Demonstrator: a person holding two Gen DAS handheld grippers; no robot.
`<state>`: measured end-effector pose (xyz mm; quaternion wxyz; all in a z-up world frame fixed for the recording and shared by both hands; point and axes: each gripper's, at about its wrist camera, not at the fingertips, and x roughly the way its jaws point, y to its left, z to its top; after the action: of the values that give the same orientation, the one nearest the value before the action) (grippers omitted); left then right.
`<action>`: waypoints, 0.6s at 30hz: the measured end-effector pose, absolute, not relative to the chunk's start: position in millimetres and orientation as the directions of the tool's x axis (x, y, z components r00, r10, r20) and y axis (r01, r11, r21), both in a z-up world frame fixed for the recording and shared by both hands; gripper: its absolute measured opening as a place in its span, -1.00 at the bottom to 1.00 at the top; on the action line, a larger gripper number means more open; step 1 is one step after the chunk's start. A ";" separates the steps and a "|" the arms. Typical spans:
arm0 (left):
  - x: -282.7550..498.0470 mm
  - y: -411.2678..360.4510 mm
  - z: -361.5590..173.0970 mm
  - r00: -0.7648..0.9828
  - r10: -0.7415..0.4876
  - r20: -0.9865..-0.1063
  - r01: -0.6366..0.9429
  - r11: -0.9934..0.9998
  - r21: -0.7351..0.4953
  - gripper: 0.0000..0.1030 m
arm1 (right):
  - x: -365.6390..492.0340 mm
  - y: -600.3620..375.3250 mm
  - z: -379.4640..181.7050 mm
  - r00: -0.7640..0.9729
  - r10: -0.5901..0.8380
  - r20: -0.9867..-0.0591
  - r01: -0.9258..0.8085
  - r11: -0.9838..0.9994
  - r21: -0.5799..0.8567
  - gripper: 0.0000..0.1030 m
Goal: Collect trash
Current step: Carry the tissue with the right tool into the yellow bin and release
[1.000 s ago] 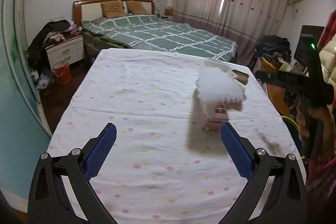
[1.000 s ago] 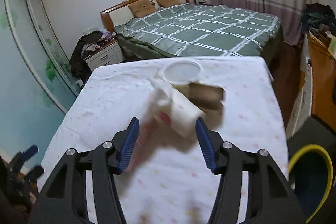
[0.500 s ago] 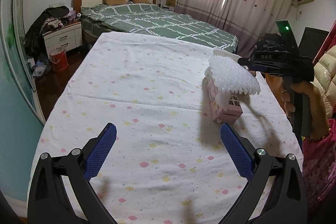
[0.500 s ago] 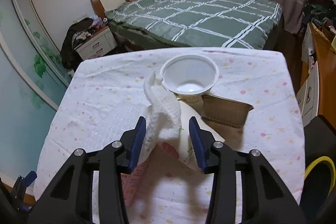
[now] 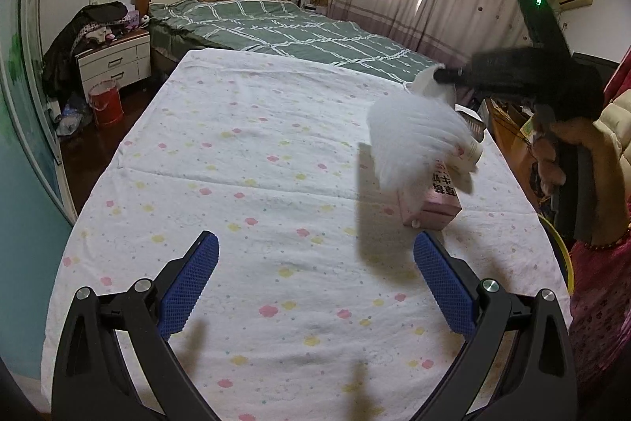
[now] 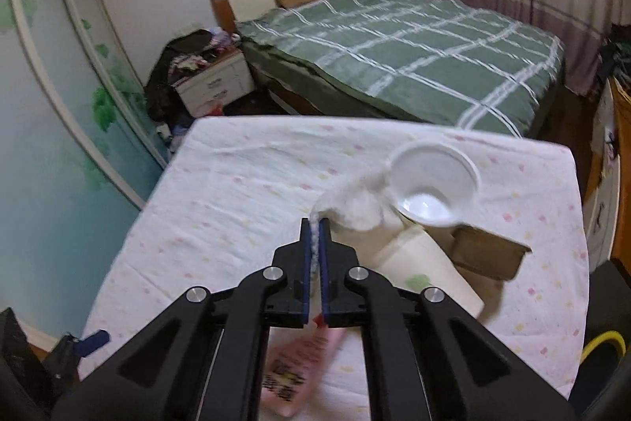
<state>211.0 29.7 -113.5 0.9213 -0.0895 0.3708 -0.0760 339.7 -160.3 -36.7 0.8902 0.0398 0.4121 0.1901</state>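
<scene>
Since a second ago the right gripper (image 6: pixel 314 223) has closed its jaws from wide open to pinched on an edge of the white foam wrap (image 6: pixel 355 204), and the wrap now hangs lifted above the table instead of lying draped on the heap. In the left wrist view the wrap (image 5: pixel 414 145) swings blurred in the air under the dark, blurred right gripper (image 5: pixel 445 75), well clear of the cloth.

The table (image 5: pixel 236 164), under its white flowered cloth, carries the rest of the trash near its right edge. The pink carton (image 5: pixel 437 200) lies there on its side, with a white paper cup (image 6: pixel 426 263) tipped over just beside it, a brown cardboard box (image 6: pixel 489 255) behind that, and a clear plastic bowl (image 6: pixel 434 184) resting on top of the heap.

The left gripper (image 5: pixel 315 283) hovers low over the cloth with its blue pads spread wide and nothing between them, the carton just ahead of its right finger.

So the first piece looks secured: the grip is only on a thin edge, but the wrap is light and seems likely to hold. A yellow-rimmed bin (image 6: pixel 603 346) shows at the lower right, off the table's corner, probably where the wrap belongs. The carton, cup, box and bowl remain to be collected.
</scene>
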 end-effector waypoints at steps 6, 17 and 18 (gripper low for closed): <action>207.7 34.0 -108.9 0.723 -0.200 -0.662 0.065 0.973 -0.223 0.89 | 329.5 -156.3 -4.9 0.629 0.397 -0.669 -0.333 0.915 0.229 -0.93; 196.0 0.9 -96.5 0.729 -0.223 -0.647 0.131 0.973 -0.188 0.89 | 273.1 -209.6 75.4 0.755 0.394 -0.524 -0.331 0.919 0.214 -0.93; 194.8 -2.7 -95.5 0.727 -0.231 -0.646 0.142 0.972 -0.188 0.89 | 264.5 -221.8 82.4 0.772 0.377 -0.513 -0.318 0.926 0.202 -0.93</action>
<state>194.8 -2.7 -95.5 0.9272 -0.0626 0.3552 -0.1006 264.5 -221.8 82.4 0.9397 0.0519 0.2830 0.1847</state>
